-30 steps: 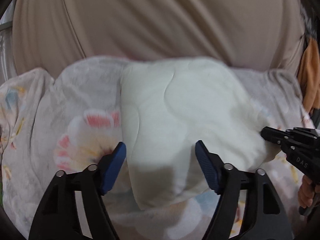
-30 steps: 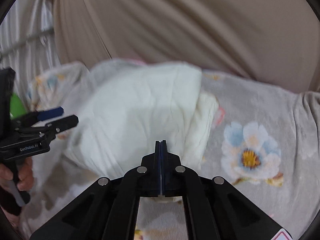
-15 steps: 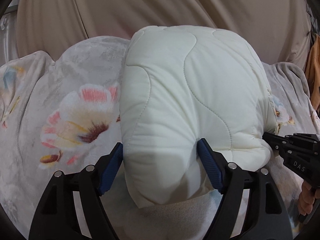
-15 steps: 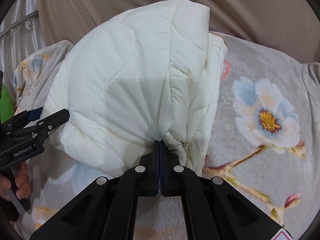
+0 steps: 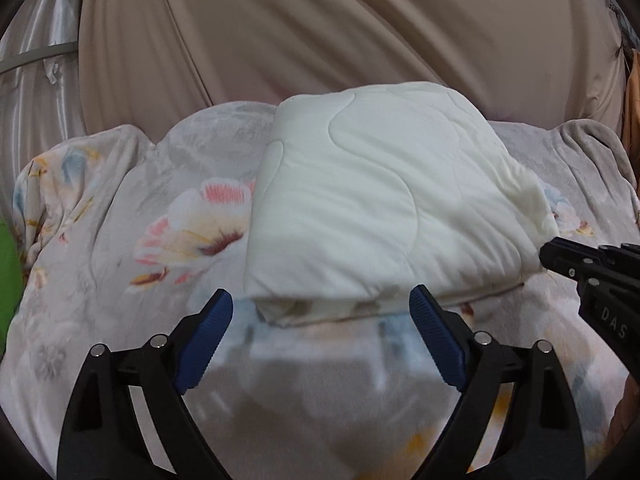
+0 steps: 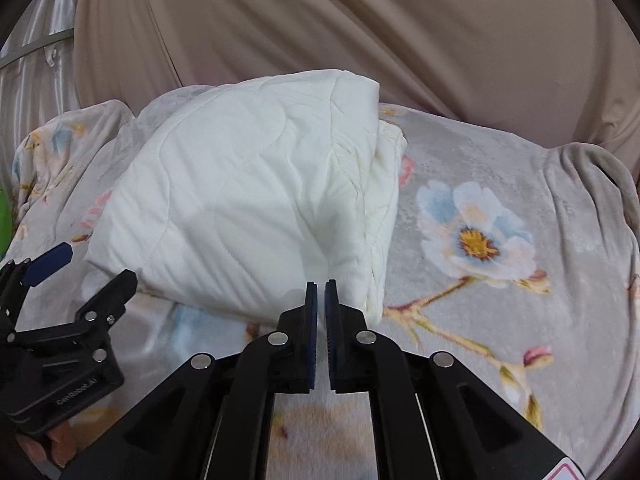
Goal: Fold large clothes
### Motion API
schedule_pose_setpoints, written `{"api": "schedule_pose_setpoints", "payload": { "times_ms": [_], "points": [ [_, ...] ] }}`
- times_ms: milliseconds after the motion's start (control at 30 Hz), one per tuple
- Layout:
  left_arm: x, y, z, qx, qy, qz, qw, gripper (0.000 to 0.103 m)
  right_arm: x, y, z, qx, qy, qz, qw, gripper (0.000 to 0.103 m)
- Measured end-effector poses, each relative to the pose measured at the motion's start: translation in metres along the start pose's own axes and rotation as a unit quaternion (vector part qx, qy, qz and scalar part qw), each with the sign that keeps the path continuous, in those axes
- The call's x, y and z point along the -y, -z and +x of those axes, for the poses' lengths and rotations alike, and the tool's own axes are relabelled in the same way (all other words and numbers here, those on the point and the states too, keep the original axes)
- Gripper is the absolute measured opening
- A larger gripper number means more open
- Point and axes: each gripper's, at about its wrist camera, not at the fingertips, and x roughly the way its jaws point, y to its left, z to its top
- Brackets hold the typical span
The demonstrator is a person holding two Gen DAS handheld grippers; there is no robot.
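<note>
A cream quilted garment (image 5: 380, 216) lies folded in a thick bundle on the flowered blanket (image 5: 120, 240); it also shows in the right wrist view (image 6: 256, 208). My left gripper (image 5: 320, 320) is open and empty, just in front of the bundle's near edge. It shows in the right wrist view (image 6: 80, 276) at the bundle's left corner. My right gripper (image 6: 321, 292) has its jaws slightly parted, holding nothing, right at the bundle's near right corner. It shows in the left wrist view (image 5: 560, 256) at the bundle's right edge.
A beige curtain (image 5: 340, 32) hangs behind the bed. The grey flowered blanket (image 6: 500, 240) covers the whole surface. Something green (image 5: 8, 272) sits at the far left edge. An orange cloth (image 5: 632, 92) hangs at the far right.
The bundle was lifted up half a second ago and now lies flat on the blanket. My right gripper has let go of its corner and parted slightly. Both grippers have drawn back a little.
</note>
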Motion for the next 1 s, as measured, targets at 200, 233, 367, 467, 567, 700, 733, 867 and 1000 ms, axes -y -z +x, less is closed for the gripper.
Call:
{"api": "schedule_pose_setpoints", "payload": {
  "times_ms": [200,233,367,467,567,700,733,867,1000],
  "points": [
    [0.007,0.019,0.004,-0.037,0.001,-0.013,0.9992,0.090,0.009,0.038,-0.001,-0.028,0.022,0.010,0.999,0.019],
    [0.009,0.021,0.004,-0.041,0.003,-0.011,0.9991,0.092,0.011,0.045,0.001,-0.036,0.022,0.015,0.999,0.020],
    [0.014,0.025,-0.003,-0.027,-0.015,-0.002,0.9995,0.097,0.009,0.059,0.008,-0.055,0.020,0.026,0.998,0.026],
    [0.016,0.028,-0.005,-0.026,-0.019,0.000,0.9995,0.097,0.002,0.059,0.004,-0.040,0.030,0.017,0.999,0.038],
    [0.019,0.028,-0.004,-0.027,-0.019,0.005,0.9995,0.097,-0.001,0.059,0.001,-0.031,0.032,0.015,0.999,0.042],
    [0.023,0.030,-0.004,-0.025,-0.023,0.014,0.9993,0.097,-0.005,0.060,0.000,-0.030,0.034,0.014,0.999,0.043],
    [0.024,0.030,-0.005,-0.025,-0.024,0.015,0.9993,0.097,-0.005,0.060,0.000,-0.030,0.034,0.015,0.999,0.043],
    [0.027,0.031,-0.004,-0.028,-0.022,0.017,0.9992,0.097,-0.003,0.060,0.001,-0.031,0.030,0.011,0.999,0.044],
    [0.028,0.031,-0.004,-0.031,-0.026,0.017,0.9990,0.097,-0.005,0.061,0.000,-0.028,0.031,0.010,0.999,0.044]
  ]
}}
